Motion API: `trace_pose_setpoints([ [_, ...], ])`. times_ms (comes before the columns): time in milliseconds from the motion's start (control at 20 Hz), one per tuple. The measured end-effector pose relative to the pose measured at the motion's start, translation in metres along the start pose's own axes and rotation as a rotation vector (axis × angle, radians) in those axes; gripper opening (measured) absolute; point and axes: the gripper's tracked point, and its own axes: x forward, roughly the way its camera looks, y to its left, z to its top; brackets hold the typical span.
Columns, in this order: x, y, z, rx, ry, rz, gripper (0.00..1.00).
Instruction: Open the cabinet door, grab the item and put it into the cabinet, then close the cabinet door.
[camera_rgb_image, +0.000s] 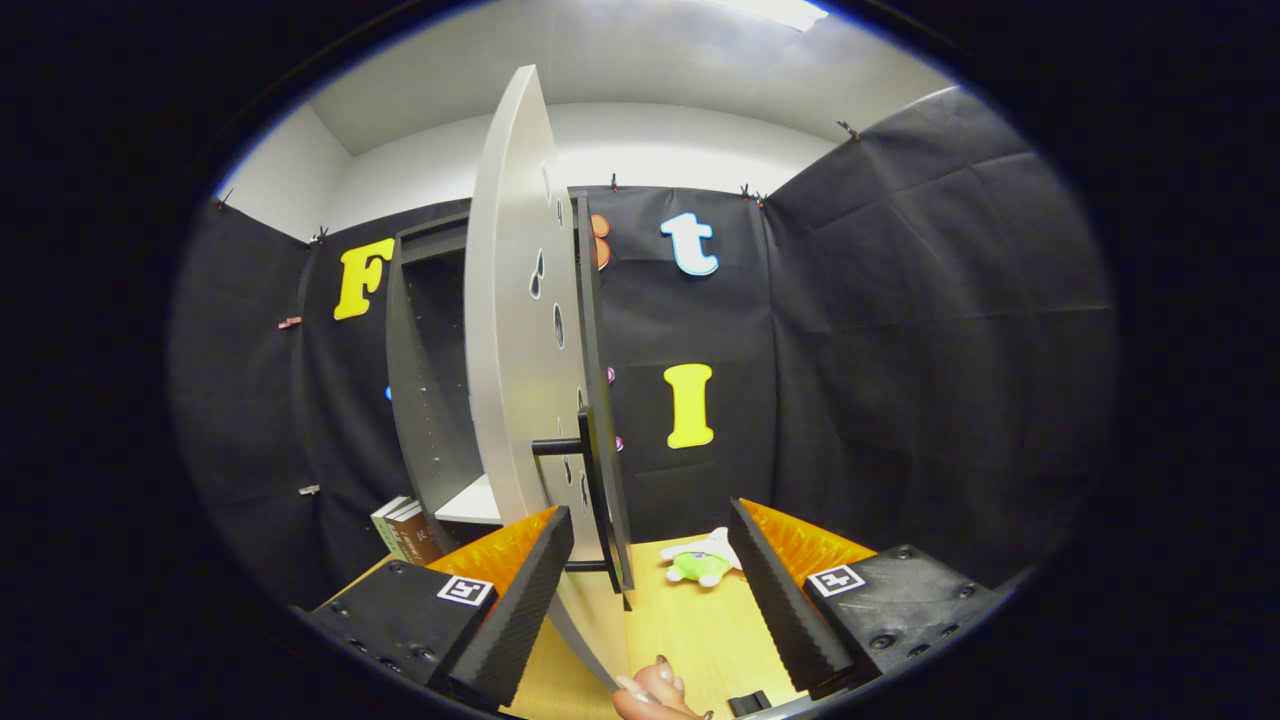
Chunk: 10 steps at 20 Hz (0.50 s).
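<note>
My gripper (645, 590) is spread wide and holding nothing, its fingers straddling the cabinet door's (515, 300) lower edge and black handle (590, 470). Beyond them a small green-and-white plush toy (703, 562) lies on the wooden table (690, 630), beside the open cabinet (430, 350).

Door (515, 330) hides most of cabinet (425, 370) interior; toy (700, 562) maybe frog, too small.

Black cloth wall (900, 330) hangs around me on three sides, pinned with small clips along its top edge. Above it, plain white wall (650, 150) and ceiling, one bright ceiling light (780, 10). Pale wooden tabletop (690, 630) lies below.
</note>
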Motion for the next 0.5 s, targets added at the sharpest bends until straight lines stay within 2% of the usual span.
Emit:
trace_pose_setpoints([
  [350,0.016,0.009,-0.012,0.037,0.024,0.059,0.98],
  [500,0.017,0.048,-0.016,0.008,0.027,0.083,0.98],
])
